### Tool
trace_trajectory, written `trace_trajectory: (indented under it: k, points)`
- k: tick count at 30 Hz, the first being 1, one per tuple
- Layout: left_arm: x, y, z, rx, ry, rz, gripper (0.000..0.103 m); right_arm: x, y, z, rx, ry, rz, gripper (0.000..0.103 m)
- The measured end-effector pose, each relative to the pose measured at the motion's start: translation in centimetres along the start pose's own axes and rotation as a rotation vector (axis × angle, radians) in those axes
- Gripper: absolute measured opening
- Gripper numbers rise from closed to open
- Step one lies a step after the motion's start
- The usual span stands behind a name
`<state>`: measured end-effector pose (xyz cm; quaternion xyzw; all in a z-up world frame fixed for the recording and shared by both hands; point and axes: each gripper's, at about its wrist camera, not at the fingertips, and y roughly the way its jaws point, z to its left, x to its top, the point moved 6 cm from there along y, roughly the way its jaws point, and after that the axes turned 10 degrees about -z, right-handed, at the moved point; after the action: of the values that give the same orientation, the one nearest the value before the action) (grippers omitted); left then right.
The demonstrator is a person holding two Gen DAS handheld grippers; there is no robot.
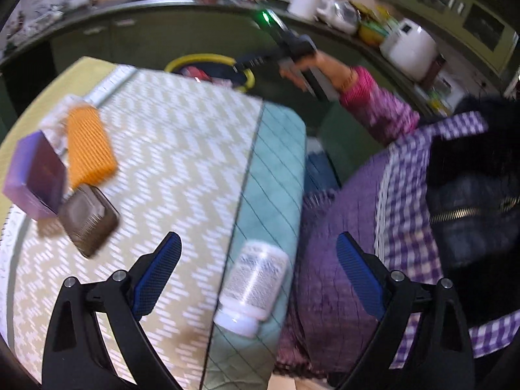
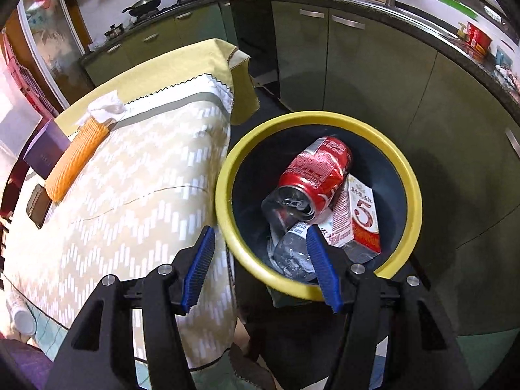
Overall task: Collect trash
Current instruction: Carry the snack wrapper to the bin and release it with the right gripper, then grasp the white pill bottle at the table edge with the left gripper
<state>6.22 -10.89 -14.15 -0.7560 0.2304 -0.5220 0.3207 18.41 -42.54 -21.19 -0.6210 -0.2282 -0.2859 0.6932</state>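
Note:
A white plastic bottle (image 1: pixel 252 287) lies on its side on the teal mat at the table's near edge. My left gripper (image 1: pixel 256 271) hangs open over it, one finger on each side, not touching. My right gripper (image 2: pixel 260 260) is open and empty above the near rim of the yellow-rimmed bin (image 2: pixel 412 191). In the bin lie a red soda can (image 2: pixel 315 175), a red-and-white carton (image 2: pixel 360 217) and a crushed clear bottle (image 2: pixel 292 253). The white bottle (image 2: pixel 21 317) also shows at the lower left of the right wrist view.
On the patterned tablecloth (image 1: pixel 169 149) lie an orange foam sleeve (image 1: pixel 87 143), a purple box (image 1: pixel 35 178), a brown tray (image 1: pixel 89 219) and a white tissue (image 2: pixel 105 107). A person's sleeve (image 1: pixel 373 104) and checked apron fill the right. Green cabinets (image 2: pixel 373 74) stand behind the bin.

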Motion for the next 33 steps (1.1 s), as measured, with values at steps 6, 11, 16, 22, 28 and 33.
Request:
trace_trajectory:
  k: [6,11,16,22,28,33]
  points:
    - [-2.0,2.9,-1.5,-0.019,0.078,0.105,0.086,0.0,-0.5,1.2,0.016,-0.017,-0.003,0.058]
    - [-3.0,4.8,-1.4,0.040,0.131,0.169,0.075,0.4,-1.2,1.8,0.026,-0.024,-0.014,0.059]
    - [-3.8,6.0,-0.5,0.082,0.130,0.205,0.065,0.4,-1.6,1.9,0.035,-0.025,-0.015,0.059]
    - [-5.0,6.3,0.2,0.105,0.119,0.230,0.056,0.2,-1.6,1.8,0.043,-0.022,-0.013,0.059]
    - [-4.6,6.0,0.4,0.102,0.070,0.157,0.045,0.0,-1.5,1.9,0.054,-0.017,-0.014,0.059]
    - [-4.3,5.0,1.1,0.128,0.037,0.113,0.045,-0.1,-1.5,2.0,0.056,-0.014,-0.012,0.059]
